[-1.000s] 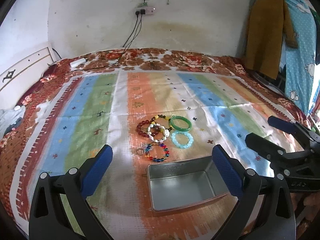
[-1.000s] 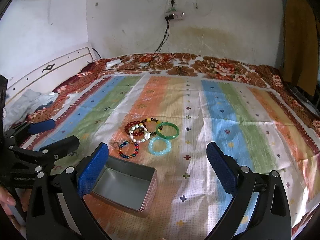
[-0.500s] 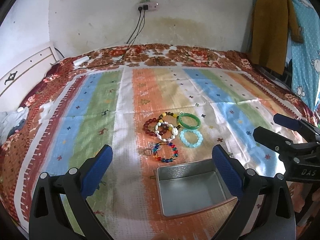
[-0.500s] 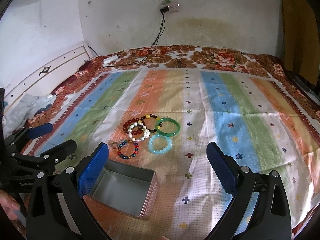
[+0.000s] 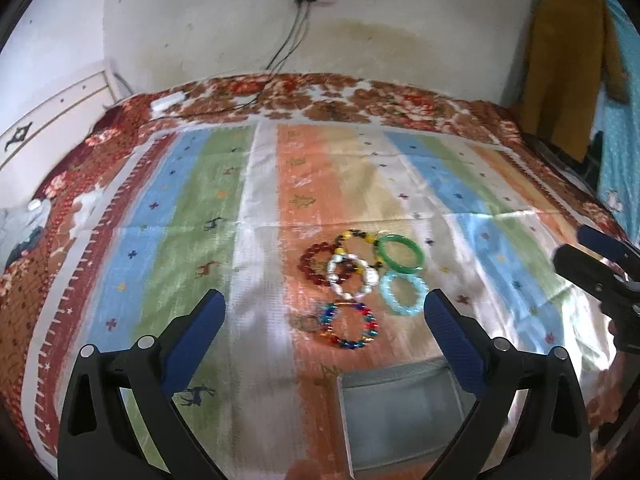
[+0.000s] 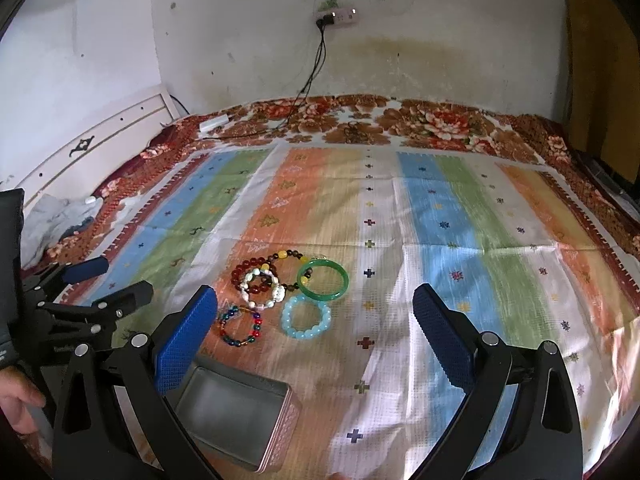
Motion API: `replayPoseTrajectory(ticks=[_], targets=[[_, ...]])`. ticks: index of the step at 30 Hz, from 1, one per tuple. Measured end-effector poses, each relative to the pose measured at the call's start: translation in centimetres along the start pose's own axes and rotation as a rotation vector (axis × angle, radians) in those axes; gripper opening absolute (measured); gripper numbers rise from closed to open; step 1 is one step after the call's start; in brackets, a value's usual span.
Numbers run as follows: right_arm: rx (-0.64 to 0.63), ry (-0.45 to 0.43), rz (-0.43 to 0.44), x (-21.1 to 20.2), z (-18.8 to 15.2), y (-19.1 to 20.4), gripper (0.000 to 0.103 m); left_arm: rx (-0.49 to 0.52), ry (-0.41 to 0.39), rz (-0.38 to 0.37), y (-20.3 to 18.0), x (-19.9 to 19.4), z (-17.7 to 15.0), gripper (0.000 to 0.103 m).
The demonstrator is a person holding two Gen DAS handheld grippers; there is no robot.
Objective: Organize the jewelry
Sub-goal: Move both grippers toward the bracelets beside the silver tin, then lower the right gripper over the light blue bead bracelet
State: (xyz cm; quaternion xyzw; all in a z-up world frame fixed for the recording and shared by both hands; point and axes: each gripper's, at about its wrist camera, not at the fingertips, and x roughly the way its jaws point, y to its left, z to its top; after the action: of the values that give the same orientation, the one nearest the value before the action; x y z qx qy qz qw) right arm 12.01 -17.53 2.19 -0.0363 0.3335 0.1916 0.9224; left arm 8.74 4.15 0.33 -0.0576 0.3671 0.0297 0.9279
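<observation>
Left wrist view shows both grippers released, empty, above the bed; bracelets (image 5: pixel 358 276) cluster just beyond the open tin (image 5: pixel 400 412). Best pinch an outlying bead ring (image 5: pixel 352 326) first.

Green bangle (image 6: pixel 322 281) on striped cloth (image 6: pixel 440 216).

I see even, soft daylight in both views; shadows are weak; the striped cloth (image 5: pixel 256 216) shows pale glare ahead of my left gripper (image 5: pixel 324 320); the left view is smeared by motion blur, strongest around the metal tin (image 5: pixel 400 416) between its fingers; the right view is sharper; the edges of both bend strongly and fall into black corners.
</observation>
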Motion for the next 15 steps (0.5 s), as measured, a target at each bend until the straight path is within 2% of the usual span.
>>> replayPoseTrajectory(ticks=[2,10,15], targets=[[0.007,0.012,0.006,0.6,0.5,-0.4,0.099,-0.016,0.008,0.021,0.6,0.6,0.5,0.097],[0.010,0.077,-0.001,3.2,1.6,-1.1,0.099,-0.065,0.054,0.016,2.3,3.3,2.0,0.097],[0.014,0.151,0.005,5.0,1.8,-1.2,0.099,-0.099,0.112,-0.017,3.1,4.9,2.3,0.097]])
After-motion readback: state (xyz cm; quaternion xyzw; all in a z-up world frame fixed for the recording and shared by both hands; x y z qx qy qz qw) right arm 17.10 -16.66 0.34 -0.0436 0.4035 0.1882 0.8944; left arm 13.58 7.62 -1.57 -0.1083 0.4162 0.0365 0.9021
